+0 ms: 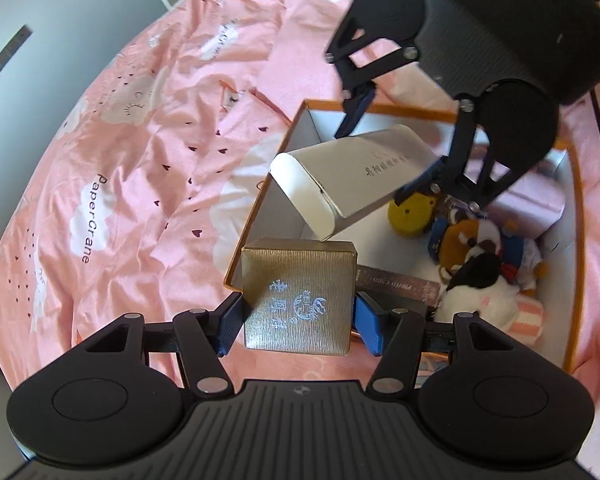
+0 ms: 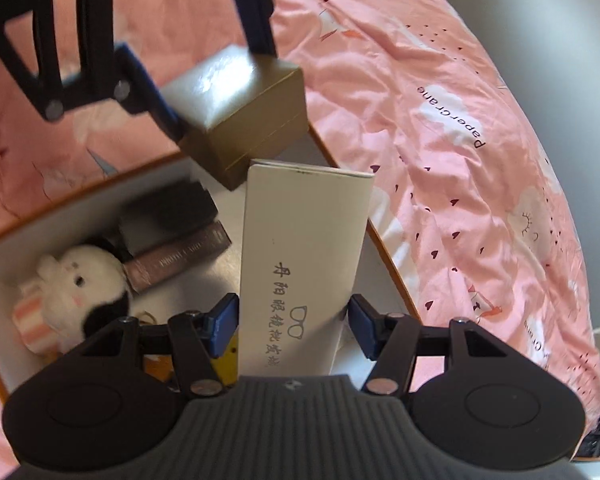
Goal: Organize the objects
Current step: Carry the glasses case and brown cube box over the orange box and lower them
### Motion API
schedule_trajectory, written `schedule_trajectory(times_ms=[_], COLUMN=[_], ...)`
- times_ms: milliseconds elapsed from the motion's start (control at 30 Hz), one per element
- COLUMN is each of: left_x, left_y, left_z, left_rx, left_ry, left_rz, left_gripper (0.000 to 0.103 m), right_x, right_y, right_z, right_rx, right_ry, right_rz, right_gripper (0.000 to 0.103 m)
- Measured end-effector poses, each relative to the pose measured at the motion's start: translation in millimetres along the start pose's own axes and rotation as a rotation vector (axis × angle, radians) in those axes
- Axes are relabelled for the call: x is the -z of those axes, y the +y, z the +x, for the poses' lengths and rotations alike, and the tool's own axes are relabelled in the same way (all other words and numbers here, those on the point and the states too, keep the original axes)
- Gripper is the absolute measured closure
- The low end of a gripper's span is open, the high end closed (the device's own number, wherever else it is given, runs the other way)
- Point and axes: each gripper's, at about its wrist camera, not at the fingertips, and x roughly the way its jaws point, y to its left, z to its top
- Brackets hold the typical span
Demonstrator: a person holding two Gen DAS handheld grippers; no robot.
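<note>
My left gripper is shut on a gold square box and holds it above the near left corner of an orange-rimmed storage box. My right gripper is shut on a long white glasses box, held tilted over the same storage box. In the left wrist view the white box hangs just beyond the gold box, with the right gripper around it. In the right wrist view the gold box sits between the left gripper's fingers, close to the white box's far end.
Inside the storage box lie plush toys, a white plush, a dark flat box and a pink box. All of it rests on a bed with a pink patterned cover. Grey floor lies beyond the bed's edge.
</note>
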Motion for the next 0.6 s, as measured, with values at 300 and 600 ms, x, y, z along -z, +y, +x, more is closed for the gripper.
schedule_trajectory(times_ms=[300,600], left_x=[-12.7,-22.6], left_y=[8.7,-5.4], left_z=[25.4,55.0], left_rx=[0.008,0.020], left_ry=[0.052,0.106], left_rz=[0.068,0.190], left_gripper=[0.035,0.035], right_x=[2.7,11.5], right_y=[0.1,9.9], right_z=[46.1,72.8], right_rx=[0.051,0.051], right_ry=[0.024,0.031], right_rz=[-0.209,-0.346], right_gripper=[0.042,0.042])
